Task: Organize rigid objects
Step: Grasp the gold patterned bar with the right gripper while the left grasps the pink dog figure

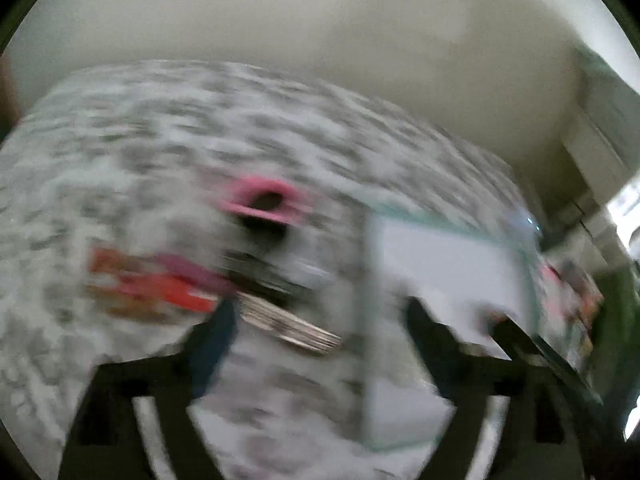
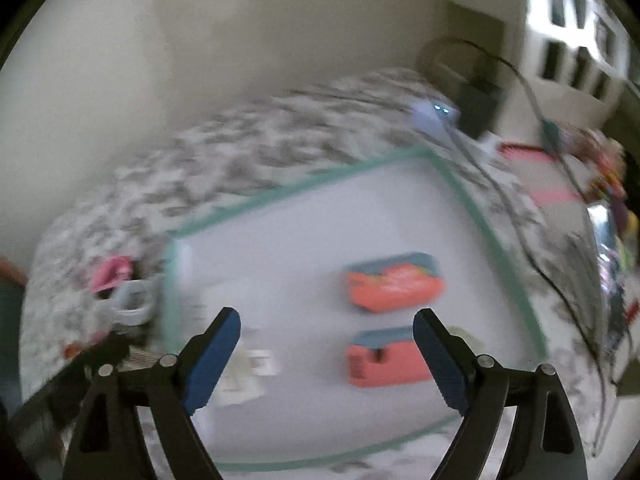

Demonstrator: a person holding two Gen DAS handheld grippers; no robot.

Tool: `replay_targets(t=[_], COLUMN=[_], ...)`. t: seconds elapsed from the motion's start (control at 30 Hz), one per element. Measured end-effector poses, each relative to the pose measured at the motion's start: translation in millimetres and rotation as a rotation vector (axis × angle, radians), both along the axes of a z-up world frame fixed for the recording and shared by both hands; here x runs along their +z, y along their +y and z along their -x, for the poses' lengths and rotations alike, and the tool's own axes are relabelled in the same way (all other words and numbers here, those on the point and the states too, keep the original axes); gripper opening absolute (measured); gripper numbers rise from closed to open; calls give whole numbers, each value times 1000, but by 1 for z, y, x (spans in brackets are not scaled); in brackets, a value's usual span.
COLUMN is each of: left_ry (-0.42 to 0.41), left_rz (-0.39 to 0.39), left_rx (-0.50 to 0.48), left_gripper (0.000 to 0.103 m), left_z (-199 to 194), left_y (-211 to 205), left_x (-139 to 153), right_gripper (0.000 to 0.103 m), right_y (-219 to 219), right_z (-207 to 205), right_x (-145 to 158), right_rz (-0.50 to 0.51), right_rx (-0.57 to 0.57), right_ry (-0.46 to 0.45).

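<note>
Both views are motion-blurred. In the right wrist view my right gripper [image 2: 326, 322] is open and empty above a white mat with a teal border [image 2: 304, 184]. Two orange-and-blue boxes lie on the mat, one farther [image 2: 394, 286] and one nearer [image 2: 384, 360], with a small white item [image 2: 250, 372] to their left. In the left wrist view my left gripper [image 1: 320, 312] is open and empty over the patterned cloth, near a pile: a pink ring-shaped object [image 1: 266, 198], an orange-red object [image 1: 160, 288], and a striped flat object [image 1: 288, 324]. The mat [image 1: 440, 264] lies to the right.
A grey-and-white patterned cloth [image 2: 240, 152] covers the surface. A pink object [image 2: 112, 272] and a pale ring-shaped object [image 2: 132, 304] lie left of the mat. Cables [image 2: 532, 216] run along the right side, with colourful clutter [image 2: 600, 168] and a wall behind.
</note>
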State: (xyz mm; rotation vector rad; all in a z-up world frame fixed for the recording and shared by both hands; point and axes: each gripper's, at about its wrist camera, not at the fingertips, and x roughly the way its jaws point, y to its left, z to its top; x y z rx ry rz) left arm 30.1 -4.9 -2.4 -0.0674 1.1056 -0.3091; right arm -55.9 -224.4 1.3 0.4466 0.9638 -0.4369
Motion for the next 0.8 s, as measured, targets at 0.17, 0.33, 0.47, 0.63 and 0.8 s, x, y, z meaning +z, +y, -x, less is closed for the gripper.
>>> replay_targets(t=[0.17,0.33,0.47,0.63,0.8], left_ry=[33,119,182,217,249], left_rz=[-14,2,29,22,13], left_rx=[261,369,388,399,436], left_gripper=[97,98,98,98,95], left_z=[-26,-42,-46,-53,-57], left_y=[78,116,126,127,133], left_x=[-16,-40,-55,-70,-83], right_gripper=[90,90,90,90,84], right_y=[56,116,147,165,169], right_z=[-31,-62,-85,-98,-105], right_x=[-2,-9,-35,-67,-79], right_rz=[-55,-45,-19,49,76], right_rx=[206,378,454,521,542], right_ry=[-44,-35,53,158,189])
